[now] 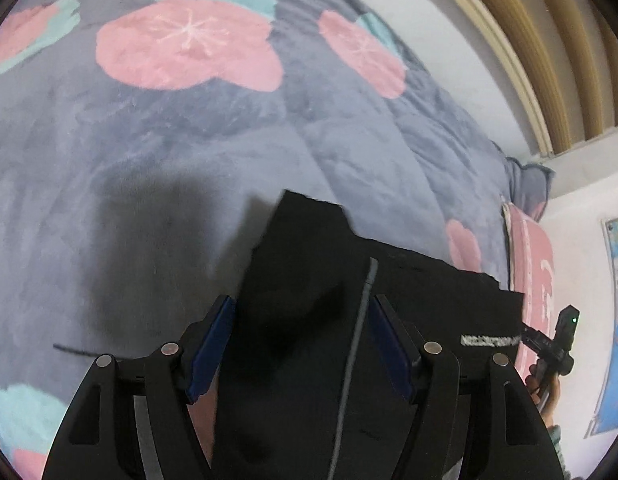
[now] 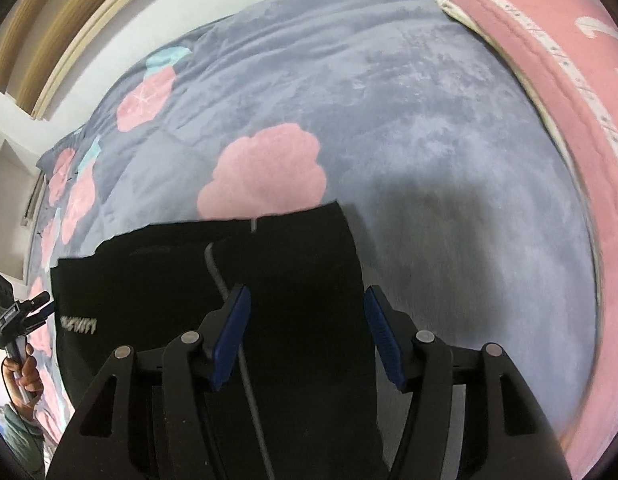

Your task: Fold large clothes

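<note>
A black garment (image 1: pixel 309 264) with a grey stripe and small white lettering lies flat on a grey blanket with pink flowers (image 1: pixel 189 48). My left gripper (image 1: pixel 303 320) is open, its blue pads on either side of the garment's end, just above the cloth. The same garment shows in the right wrist view (image 2: pixel 277 264). My right gripper (image 2: pixel 307 316) is open over the garment's other end, with nothing between the pads. Each gripper shows at the edge of the other's view: the right one (image 1: pixel 557 344) and the left one (image 2: pixel 17 316).
A pink pillow (image 2: pixel 569 92) lies at the right of the bed. A white wall and wooden trim (image 1: pixel 529 40) run behind the bed. A map poster (image 1: pixel 617 320) hangs on the wall at the right.
</note>
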Tool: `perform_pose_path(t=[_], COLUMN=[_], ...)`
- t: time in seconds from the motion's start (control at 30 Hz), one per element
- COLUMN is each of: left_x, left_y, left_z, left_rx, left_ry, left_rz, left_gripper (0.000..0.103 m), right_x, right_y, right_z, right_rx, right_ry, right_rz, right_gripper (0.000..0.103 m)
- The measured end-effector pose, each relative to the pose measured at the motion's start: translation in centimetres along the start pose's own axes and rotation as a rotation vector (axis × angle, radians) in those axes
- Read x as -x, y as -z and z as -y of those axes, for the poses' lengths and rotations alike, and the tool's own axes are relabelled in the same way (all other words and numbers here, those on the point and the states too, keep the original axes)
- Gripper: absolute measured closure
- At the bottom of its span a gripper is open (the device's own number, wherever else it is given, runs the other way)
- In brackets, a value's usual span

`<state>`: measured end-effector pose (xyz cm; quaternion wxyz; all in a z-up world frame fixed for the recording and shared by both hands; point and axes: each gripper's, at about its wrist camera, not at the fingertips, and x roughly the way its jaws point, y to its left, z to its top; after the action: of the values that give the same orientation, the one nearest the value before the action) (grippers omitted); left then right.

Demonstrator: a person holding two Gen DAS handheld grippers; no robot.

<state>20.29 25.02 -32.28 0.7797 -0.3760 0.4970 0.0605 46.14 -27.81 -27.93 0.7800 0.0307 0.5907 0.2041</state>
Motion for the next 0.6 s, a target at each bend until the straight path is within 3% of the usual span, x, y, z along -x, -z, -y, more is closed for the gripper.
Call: perform_pose_path(t=[0.13, 0.17, 0.2, 0.23, 0.27, 0.3, 0.33, 0.47, 0.53, 0.6], left_x=[-2.9, -3.7, -4.2, -4.4, -4.3, -4.0, -3.4, 1.4, 4.5, 6.4], left_y=[-0.6, -0.5, -0.4, -0.2, 0.1, 0.3, 0.7, 2.1, 1.8, 0.9], left_z=[-1.1, -1.4, -1.5, -1.4, -1.2, -0.7, -0.4, 0.8, 1.9, 3.1], left_rx=[0.022, 0.038, 0.051, 0.059, 0.040, 0.016, -0.005, -0.016, -0.008, -0.033], left_ry=[-0.001, 0.029, 0.048, 0.055, 0.025, 0.001, -0.015, 0.016, 0.081, 0.094], left_rz=[-0.075, -0.096, -0.103, -0.092, -0.078, -0.065, -0.044, 0.076, 0.154, 0.210], left_gripper=[0.033, 0.033, 0.033, 0.040, 0.056, 0.065, 0.073, 0.086, 0.087, 0.087], right_x=[-3.3, -4.2, -4.3, -4.1, -3.4, -2.5, -1.7, 3.9, 5.9, 6.7], right_y=[-1.1, -1.1, -0.9, -0.7, -0.3, 0.0, 0.3, 0.2, -0.6, -1.8], right_z=[0.8, 0.9, 0.7, 0.4, 0.0, -0.2, -0.3, -1.4, -3.2, -4.7], right_rx=[-0.015, -0.024, -0.015, 0.009, 0.042, 0.049, 0.045, 0.058, 0.111, 0.142], right_ry=[-0.023, -0.048, -0.030, 0.008, 0.056, 0.077, 0.084, 0.106, 0.150, 0.189], right_rz=[-0.060, -0.079, -0.067, -0.052, -0.030, -0.001, 0.022, 0.147, 0.199, 0.238], right_gripper=[0.040, 0.045, 0.056, 0.066, 0.078, 0.085, 0.086, 0.089, 0.089, 0.089])
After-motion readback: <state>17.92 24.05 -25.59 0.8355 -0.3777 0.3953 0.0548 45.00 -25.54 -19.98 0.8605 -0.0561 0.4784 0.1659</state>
